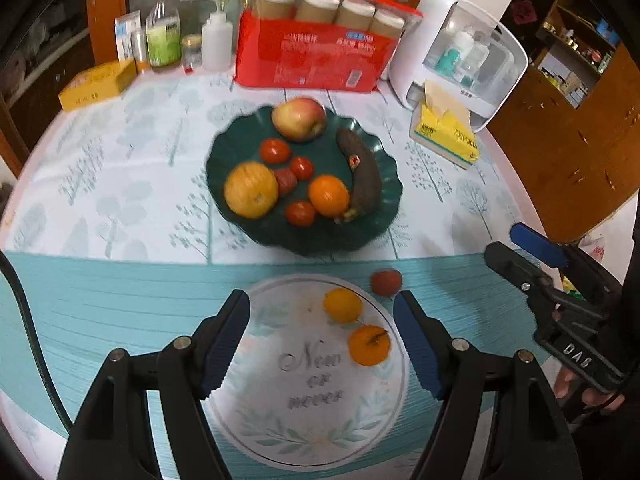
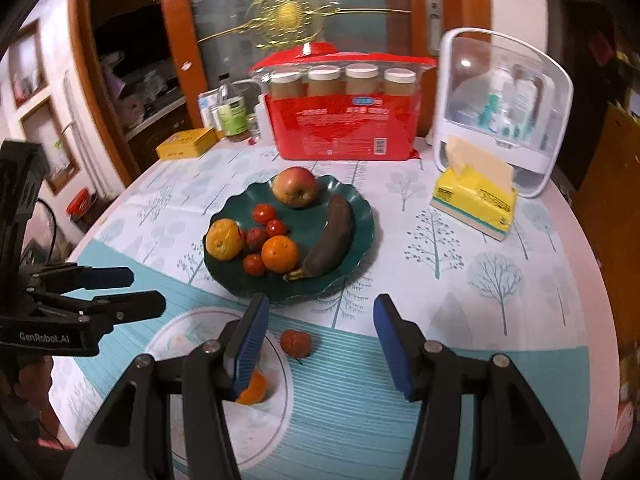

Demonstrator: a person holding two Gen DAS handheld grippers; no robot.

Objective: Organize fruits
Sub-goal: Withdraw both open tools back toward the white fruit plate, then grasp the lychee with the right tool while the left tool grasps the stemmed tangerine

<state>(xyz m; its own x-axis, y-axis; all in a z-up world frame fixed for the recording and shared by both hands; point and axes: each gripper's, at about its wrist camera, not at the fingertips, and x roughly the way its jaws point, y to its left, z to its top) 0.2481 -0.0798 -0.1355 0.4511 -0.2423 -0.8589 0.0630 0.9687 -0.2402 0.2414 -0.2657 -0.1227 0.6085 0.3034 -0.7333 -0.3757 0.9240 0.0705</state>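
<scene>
Sorting partly done. Two small oranges (image 1: 356,326) on the white plate (image 1: 280,432); one red fruit (image 1: 386,282) loose on the table (image 1: 120,300). Green plate (image 1: 360,224) holds the rest. Left gripper (image 1: 322,344) and right gripper (image 2: 320,344): jaws parted, empty.

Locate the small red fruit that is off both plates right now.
The small red fruit lies on the teal placemat, just past the white plate rim and short of the green plate; in the right wrist view it sits between the fingers.
</scene>
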